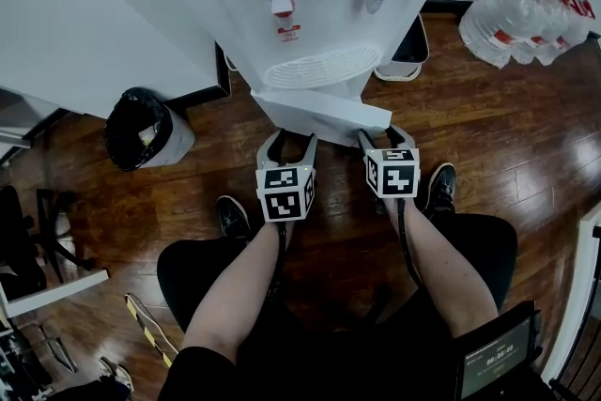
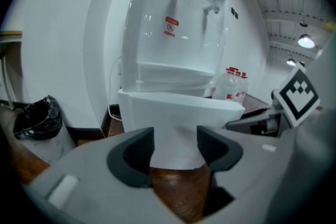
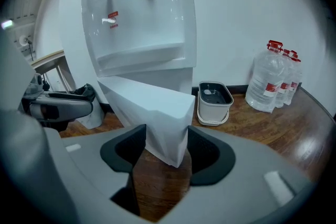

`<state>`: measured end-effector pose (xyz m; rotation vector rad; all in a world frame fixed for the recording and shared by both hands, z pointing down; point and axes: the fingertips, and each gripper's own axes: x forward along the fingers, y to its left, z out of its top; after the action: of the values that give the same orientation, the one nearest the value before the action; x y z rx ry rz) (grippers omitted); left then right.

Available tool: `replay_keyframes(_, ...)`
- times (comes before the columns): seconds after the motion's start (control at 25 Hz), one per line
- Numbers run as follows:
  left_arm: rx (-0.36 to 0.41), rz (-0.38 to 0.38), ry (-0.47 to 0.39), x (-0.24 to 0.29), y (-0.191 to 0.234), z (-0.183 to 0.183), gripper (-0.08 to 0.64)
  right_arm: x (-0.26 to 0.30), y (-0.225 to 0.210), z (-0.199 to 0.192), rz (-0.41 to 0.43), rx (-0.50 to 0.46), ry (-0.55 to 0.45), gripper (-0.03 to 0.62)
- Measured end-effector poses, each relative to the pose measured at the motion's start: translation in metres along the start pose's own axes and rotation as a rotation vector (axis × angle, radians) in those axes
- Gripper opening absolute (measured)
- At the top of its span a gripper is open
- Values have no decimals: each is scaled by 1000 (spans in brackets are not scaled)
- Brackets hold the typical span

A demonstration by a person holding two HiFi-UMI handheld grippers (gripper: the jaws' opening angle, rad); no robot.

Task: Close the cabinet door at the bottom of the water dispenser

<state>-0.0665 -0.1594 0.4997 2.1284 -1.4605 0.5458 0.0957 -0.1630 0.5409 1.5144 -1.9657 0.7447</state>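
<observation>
The white water dispenser (image 1: 319,5) stands against the wall, and its bottom cabinet door (image 1: 324,113) is swung out toward me over the wood floor. My left gripper (image 1: 289,144) is open just in front of the door's left part. In the left gripper view the door panel (image 2: 178,113) fills the gap ahead of that gripper (image 2: 176,147), and nothing is gripped. My right gripper (image 1: 380,136) is at the door's free right corner. In the right gripper view that corner (image 3: 157,107) reaches in between the jaws of this gripper (image 3: 167,147), which still stand wide.
A bin lined with a black bag (image 1: 141,129) stands left of the dispenser. A small white pail (image 1: 408,47) and large water bottles (image 1: 526,14) are to its right. My shoes (image 1: 232,216) (image 1: 439,186) rest on the floor just behind the grippers.
</observation>
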Motion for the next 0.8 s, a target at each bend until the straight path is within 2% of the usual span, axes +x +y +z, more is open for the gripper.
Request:
replay_keyframes(0.28, -50, 44, 0, -1, 9, -7, 275, 12, -6, 8, -5, -75, 11, 270)
replay_keyframes(0.44, -31, 50, 10, 7, 8, -10, 275, 24, -10, 20, -6, -101, 13, 308)
replay_keyframes(0.8, -46, 60, 6, 26, 9, -3, 275, 40, -22, 40, 12, -133, -20, 311)
